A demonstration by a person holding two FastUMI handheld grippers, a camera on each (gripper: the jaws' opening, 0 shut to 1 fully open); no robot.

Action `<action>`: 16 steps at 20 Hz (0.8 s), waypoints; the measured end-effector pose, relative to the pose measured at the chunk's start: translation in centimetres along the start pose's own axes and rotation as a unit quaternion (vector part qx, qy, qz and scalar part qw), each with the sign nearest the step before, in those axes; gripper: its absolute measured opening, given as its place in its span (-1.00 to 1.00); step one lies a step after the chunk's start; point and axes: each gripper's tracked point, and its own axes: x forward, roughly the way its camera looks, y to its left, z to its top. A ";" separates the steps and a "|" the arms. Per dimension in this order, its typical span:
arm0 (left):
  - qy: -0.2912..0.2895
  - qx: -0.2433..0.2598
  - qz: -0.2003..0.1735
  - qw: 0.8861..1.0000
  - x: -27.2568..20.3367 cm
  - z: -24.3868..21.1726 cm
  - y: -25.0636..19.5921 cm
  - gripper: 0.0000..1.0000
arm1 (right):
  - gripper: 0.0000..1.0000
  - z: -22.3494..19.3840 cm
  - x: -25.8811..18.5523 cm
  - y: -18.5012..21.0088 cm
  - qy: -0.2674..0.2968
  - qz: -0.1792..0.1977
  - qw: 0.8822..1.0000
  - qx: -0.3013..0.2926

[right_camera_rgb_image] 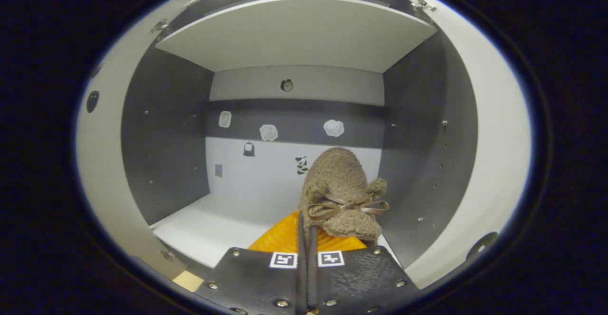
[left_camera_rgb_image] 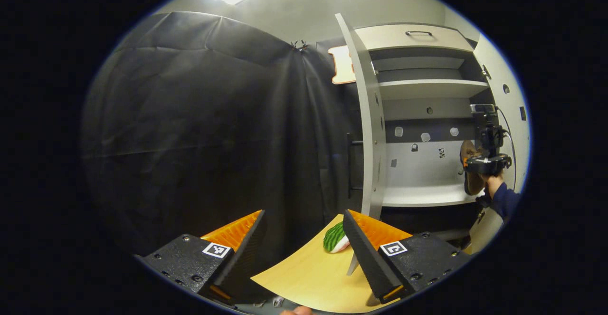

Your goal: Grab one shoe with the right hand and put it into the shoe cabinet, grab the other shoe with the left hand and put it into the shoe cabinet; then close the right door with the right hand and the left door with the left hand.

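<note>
One slipper at the right tongs, inside the shoe cabinet

Two tongs counted, one fuzzy brown slipper (right_camera_rgb_image: 343, 189), one shoe cabinet (left_camera_rgb_image: 427, 91) with two doors swung open, one green-striped object (left_camera_rgb_image: 334, 237) on the wooden surface (left_camera_rgb_image: 308, 272).

Right tongs (right_camera_rgb_image: 306, 239) pressed nearly together, pinching the slipper's rear edge; slipper rising just beyond the tips, leaning a little right, held above the white bottom shelf (right_camera_rgb_image: 209, 224) of the lower compartment and close to the grey right wall. Seen from the left gripper view: same slipper (left_camera_rgb_image: 469, 167) just behind the far tongs at the cabinet's right side, gripped by a hand (left_camera_rgb_image: 491, 179) in a dark blue sleeve.

Slipper: curly, woolly brown pile, rounded toe pointing up, a thin brown ribbon bow tied across the upper.

Left tongs (left_camera_rgb_image: 304, 243) spread wide, holding nothing, hovering over the wooden surface, green-striped object just beside the right-hand finger. Left door (left_camera_rgb_image: 368, 129) standing edge-on.
</note>
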 end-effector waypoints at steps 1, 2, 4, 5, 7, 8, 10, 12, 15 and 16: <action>0.000 0.001 0.004 1.000 0.0 0.1 0.0 0.97 | -0.97 -0.2 1.1 -0.3 0.003 -0.010 1.000 -0.002; 0.000 0.001 0.008 1.000 0.0 0.1 0.1 1.00 | -0.96 -0.5 2.3 -0.7 0.008 -0.018 1.000 -0.004; 0.002 0.003 0.017 1.000 -0.1 0.1 0.3 1.00 | -0.96 -1.6 4.3 -0.9 0.020 -0.026 0.999 -0.009; 0.004 0.004 0.021 1.000 -0.1 0.0 0.4 1.00 | -0.97 -2.2 5.1 -1.1 0.029 -0.032 0.999 -0.010; 0.010 0.004 0.030 1.000 -0.1 -0.2 0.7 0.97 | -0.97 -3.8 6.2 -1.5 0.055 -0.038 0.998 0.001; 0.012 0.003 0.033 0.999 -0.2 -0.4 0.8 1.00 | -0.97 -4.2 7.0 -1.3 0.058 -0.034 0.998 0.011; 0.015 0.001 0.040 0.999 -0.3 -0.4 0.9 0.97 | -0.97 -4.9 7.9 -1.5 0.069 -0.040 0.997 0.017; 0.015 0.001 0.045 0.999 -0.4 -0.4 0.9 0.97 | -0.89 -5.6 8.5 -2.0 0.076 -0.049 0.996 0.010; 0.012 0.004 0.045 0.999 -0.6 -0.3 1.0 0.97 | -0.65 -7.2 9.0 -1.7 0.101 -0.042 0.994 0.018; 0.012 0.005 0.043 0.999 -0.7 -0.3 0.8 0.96 | -0.65 -7.2 8.7 -1.6 0.104 -0.041 0.994 0.017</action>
